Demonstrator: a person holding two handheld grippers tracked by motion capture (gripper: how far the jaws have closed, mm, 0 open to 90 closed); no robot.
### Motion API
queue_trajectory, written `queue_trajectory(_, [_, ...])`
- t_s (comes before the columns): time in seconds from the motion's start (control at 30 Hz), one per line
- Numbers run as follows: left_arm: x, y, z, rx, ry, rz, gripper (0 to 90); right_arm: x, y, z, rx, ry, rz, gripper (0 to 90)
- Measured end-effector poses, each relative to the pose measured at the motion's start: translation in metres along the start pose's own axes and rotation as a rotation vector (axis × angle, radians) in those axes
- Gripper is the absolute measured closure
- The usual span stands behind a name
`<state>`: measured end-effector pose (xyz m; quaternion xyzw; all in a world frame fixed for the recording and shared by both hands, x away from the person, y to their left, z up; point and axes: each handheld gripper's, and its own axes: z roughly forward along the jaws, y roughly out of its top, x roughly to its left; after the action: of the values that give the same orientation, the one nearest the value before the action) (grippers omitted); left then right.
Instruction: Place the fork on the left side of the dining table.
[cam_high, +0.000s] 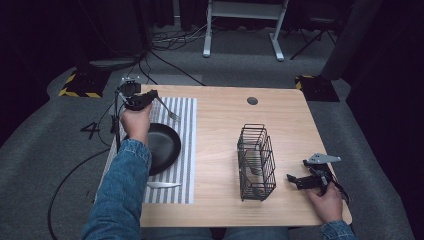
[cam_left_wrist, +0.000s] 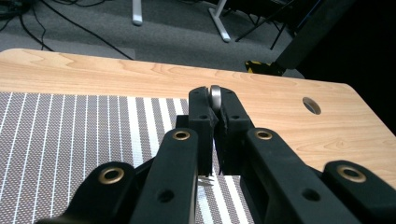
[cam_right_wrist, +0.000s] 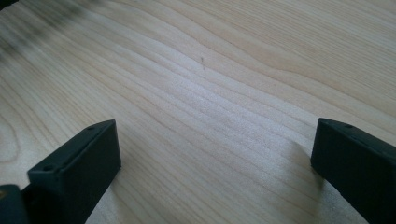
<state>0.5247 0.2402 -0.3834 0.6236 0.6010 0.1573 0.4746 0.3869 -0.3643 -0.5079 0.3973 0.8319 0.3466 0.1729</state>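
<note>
Left gripper (cam_high: 159, 101): held in the person's left hand (cam_high: 136, 122) over the far part of the striped placemat (cam_high: 186, 150), jaws clamped on a fork (cam_high: 168, 110). In the high view the fork slants down and to the right from the jaws, tines toward the mat's right edge. The left gripper view shows the rounded end of the metal handle pinched between the two black pads at the top, with the tine tips (cam_left_wrist: 205, 181) peeking out below the jaws over the mat's stripes. Whether the tines touch the mat cannot be told.

Placemat: lies on the left part of the wooden table (cam_high: 220, 125). A black frying pan (cam_high: 164, 145) sits on it, just near-side of the fork, partly covered by the denim sleeve (cam_high: 122, 195); nothing visible inside it. A table knife (cam_high: 162, 185) lies flat on the near part of the mat, close to the sleeve.

Centre-right: black wire cutlery basket (cam_high: 256, 161), standing upright on bare wood, well apart from the mat. Some metal cutlery shows through the wires in its near half; which pieces cannot be told.

Right gripper (cam_high: 295, 181): in the right hand (cam_high: 327, 202), low over the table just right of the basket, jaws spread wide with nothing between them. The right gripper view has only bare wood grain between the two black jaws.
</note>
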Motion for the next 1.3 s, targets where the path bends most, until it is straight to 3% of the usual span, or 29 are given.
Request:
queue_trajectory(0.53, [0.007,0.000,0.009,0.021,-0.013,0.000,86.1,0.000,0.000,0.000,0.000,0.000,0.000,1.5])
queue_trajectory(0.77, [0.014,0.001,0.010,0.023,-0.039,-0.002,85.9,0.000,0.000,0.000,0.000,0.000,0.000,1.5])
queue_trajectory(1.13, [0.027,0.000,0.009,0.012,-0.014,-0.013,75.3,0.000,0.000,0.000,0.000,-0.001,0.001,1.5])
queue_trajectory(1.3, [0.033,-0.001,0.008,0.034,0.034,-0.013,69.3,0.000,0.000,0.000,0.000,-0.001,0.000,1.5])
